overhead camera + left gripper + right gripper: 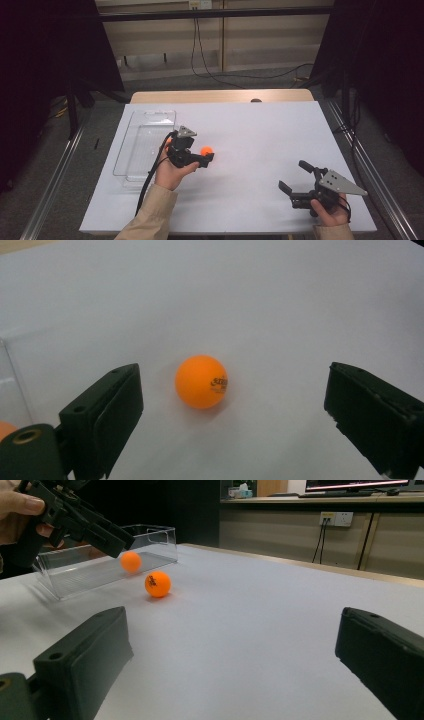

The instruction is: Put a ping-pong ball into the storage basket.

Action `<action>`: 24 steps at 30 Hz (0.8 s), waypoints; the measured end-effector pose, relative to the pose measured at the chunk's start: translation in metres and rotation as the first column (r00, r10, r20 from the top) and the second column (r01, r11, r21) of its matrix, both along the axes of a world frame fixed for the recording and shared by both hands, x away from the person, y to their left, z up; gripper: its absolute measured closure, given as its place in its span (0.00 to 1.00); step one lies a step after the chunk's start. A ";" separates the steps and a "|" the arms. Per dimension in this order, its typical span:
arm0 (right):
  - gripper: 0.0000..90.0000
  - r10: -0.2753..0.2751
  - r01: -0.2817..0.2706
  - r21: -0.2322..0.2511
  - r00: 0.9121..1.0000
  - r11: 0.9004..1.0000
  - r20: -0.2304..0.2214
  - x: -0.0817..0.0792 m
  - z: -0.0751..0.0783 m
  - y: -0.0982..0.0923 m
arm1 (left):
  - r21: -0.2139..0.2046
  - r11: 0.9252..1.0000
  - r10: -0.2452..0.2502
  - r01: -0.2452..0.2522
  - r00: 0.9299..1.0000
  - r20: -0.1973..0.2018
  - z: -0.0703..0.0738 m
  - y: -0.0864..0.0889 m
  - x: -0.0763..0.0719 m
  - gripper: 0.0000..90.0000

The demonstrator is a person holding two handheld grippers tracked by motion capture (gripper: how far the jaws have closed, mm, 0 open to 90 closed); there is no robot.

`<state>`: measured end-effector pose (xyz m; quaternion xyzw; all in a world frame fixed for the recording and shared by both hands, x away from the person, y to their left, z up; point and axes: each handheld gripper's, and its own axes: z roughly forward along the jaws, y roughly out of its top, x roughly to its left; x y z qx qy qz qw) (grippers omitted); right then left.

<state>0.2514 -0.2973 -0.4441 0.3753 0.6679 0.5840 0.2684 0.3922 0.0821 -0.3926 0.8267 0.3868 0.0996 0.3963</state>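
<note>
- Gaping wide, the left gripper (230, 405) hovers with its jaws on either side of the orange ball (201, 382), not touching it.
- Ball: glossy, printed logo too small to read, resting on the white surface (250, 300).
- Second orange ball (131, 561), half hidden behind the clear tray (100, 560) wall.
- Right gripper (296, 176) open, empty, well apart.

The high view looks forward and down over the whole counter (260, 130). The left gripper view sits close above the ball (201, 382), facing down. The right gripper view looks low across the counter, probably leftward, and shares that ball (158, 584) and the tray (100, 555).
</note>
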 end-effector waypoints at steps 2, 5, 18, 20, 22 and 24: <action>0.01 0.000 0.000 0.000 1.000 1.000 0.000 0.000 0.000 0.000 | -0.001 1.000 0.004 -0.004 1.000 0.002 -0.001 -0.001 0.000 0.10; 0.01 -0.002 0.002 0.001 1.000 1.000 0.000 0.000 0.000 0.000 | 0.004 1.000 0.004 -0.004 1.000 0.000 -0.003 -0.002 0.000 0.10; 0.01 0.001 -0.001 0.001 1.000 1.000 0.000 0.000 0.000 0.000 | 0.024 0.999 0.022 -0.022 1.000 -0.008 -0.010 -0.006 0.001 0.10; 0.01 0.001 -0.001 -0.001 1.000 1.000 0.000 0.001 0.000 0.000 | 0.028 0.999 0.026 -0.026 1.000 -0.003 -0.010 -0.007 0.001 0.10; 0.01 0.002 -0.002 -0.002 1.000 1.000 0.000 0.001 0.000 0.000 | 0.028 0.999 0.030 -0.030 1.000 -0.004 -0.010 -0.007 0.001 0.10; 0.01 0.002 -0.002 -0.002 1.000 1.000 0.000 0.001 0.000 0.000 | 0.026 0.999 0.039 -0.038 0.999 -0.005 -0.011 -0.007 0.001 0.10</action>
